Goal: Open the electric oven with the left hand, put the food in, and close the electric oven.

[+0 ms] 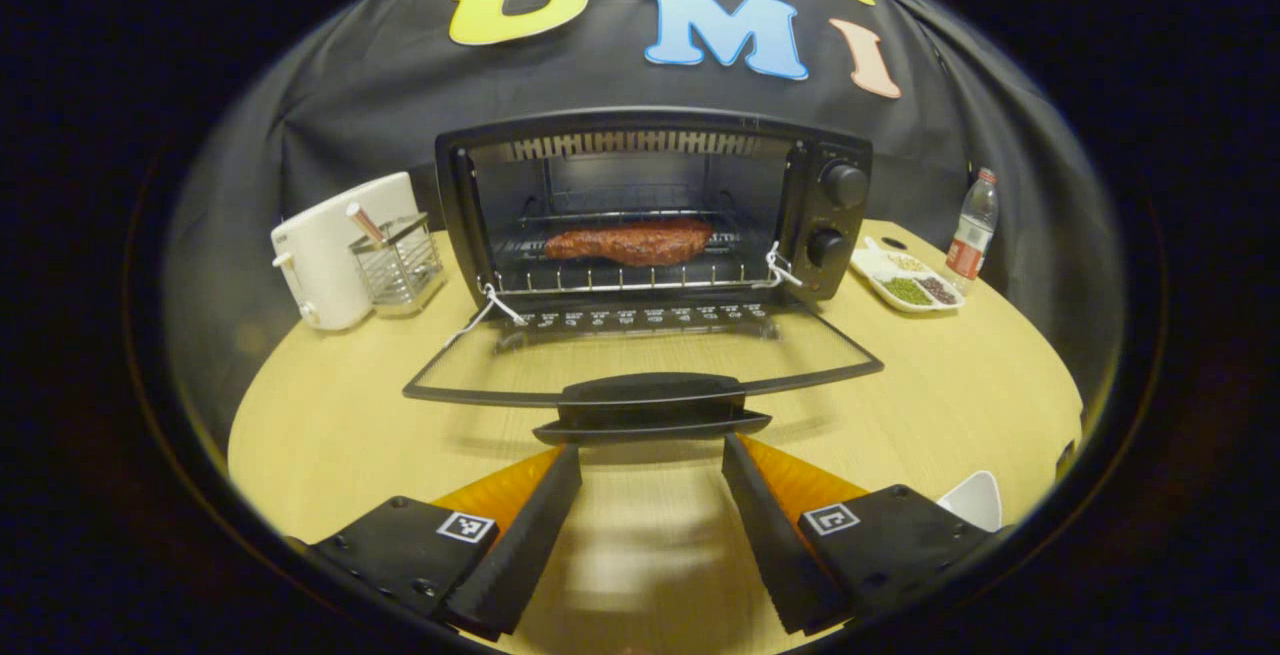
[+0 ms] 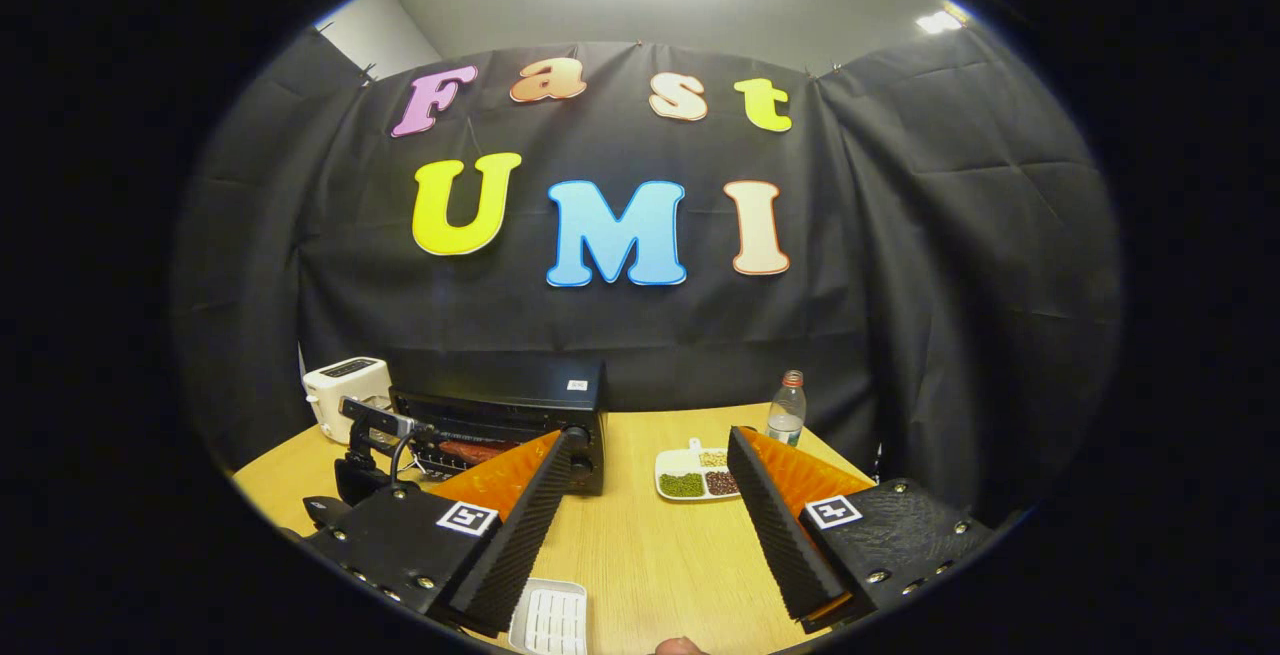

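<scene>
— Left tool (image 1: 650,455): how do its fingers stand?

— Spread wide, nothing between them. Ribbed, saw-toothed inner faces, and a small square black-and-white marker on each finger block. They hover just short of the oven door's handle (image 1: 650,405), not touching it.

— And the electric oven (image 1: 655,210) itself?

— Black metal box at the far middle of the round, pale wood-grain worktop (image 1: 320,425). Its glass door (image 1: 640,360) is folded down flat toward the camera. Two round knobs are stacked on the right panel; a row of small print runs along the lower sill, too small to read.

— The food?

— A brown, glossy slab of meat (image 1: 630,240) lies on the wire rack inside the oven.

— Right tool (image 2: 645,515)?

— Also parted and empty, held above the worktop, with the same toothed faces and square markers. A white ribbed dish (image 2: 550,620) lies just below it.

— Anything else around?

— A white toaster (image 1: 335,250) with a wire-mesh holder (image 1: 400,260) left of the oven. To its right, a white divided tray (image 1: 905,280) with green, dark and pale beans, and a clear plastic bottle (image 1: 972,230) with a red label, unreadable.
</scene>
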`<state>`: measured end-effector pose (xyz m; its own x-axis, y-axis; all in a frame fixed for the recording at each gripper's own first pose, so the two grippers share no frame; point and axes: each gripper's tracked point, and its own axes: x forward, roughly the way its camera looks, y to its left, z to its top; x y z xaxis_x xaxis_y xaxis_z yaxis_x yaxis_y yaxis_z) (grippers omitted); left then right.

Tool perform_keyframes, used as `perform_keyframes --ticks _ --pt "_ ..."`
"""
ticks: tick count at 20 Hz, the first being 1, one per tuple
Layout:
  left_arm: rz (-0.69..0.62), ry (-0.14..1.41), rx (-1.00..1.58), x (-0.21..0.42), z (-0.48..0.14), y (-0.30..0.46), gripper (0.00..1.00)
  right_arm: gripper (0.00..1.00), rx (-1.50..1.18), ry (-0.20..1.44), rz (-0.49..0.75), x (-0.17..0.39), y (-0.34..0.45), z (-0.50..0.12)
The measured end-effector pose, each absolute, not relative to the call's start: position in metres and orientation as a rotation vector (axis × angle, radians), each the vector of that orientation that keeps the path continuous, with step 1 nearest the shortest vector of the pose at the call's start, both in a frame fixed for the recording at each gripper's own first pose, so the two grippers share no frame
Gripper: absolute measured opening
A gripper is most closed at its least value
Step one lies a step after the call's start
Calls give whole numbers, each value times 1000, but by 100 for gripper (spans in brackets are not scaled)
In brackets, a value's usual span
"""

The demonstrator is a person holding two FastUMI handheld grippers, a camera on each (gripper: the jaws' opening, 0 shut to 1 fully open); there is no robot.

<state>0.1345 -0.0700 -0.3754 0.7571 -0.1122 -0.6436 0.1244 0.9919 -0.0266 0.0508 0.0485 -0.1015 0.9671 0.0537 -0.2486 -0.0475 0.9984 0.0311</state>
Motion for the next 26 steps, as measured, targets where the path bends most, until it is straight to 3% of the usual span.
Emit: perform_keyframes --ticks 8,9,10,13,14,18,20,26 --pt "-135 606 63 155 -334 -71 96 96 45 258 73 51 54 -106" --pt "-136 582 79 160 -325 -70 100 96 48 261 71 50 53 -107" --pt "-139 559 94 166 -319 -70 96 96 49 263 66 49 52 -108" --pt "-142 495 127 184 -299 -70 100 96 55 268 53 50 47 -107" --pt "-142 473 133 190 -293 -69 96 96 56 268 50 51 46 -106" --pt "-141 430 120 217 -277 -69 96 96 52 265 43 54 46 -106" --pt "-138 398 109 227 -263 -68 100 96 53 264 40 66 50 -108" --pt "-138 266 108 209 -192 -72 100 96 50 210 55 69 42 -88"
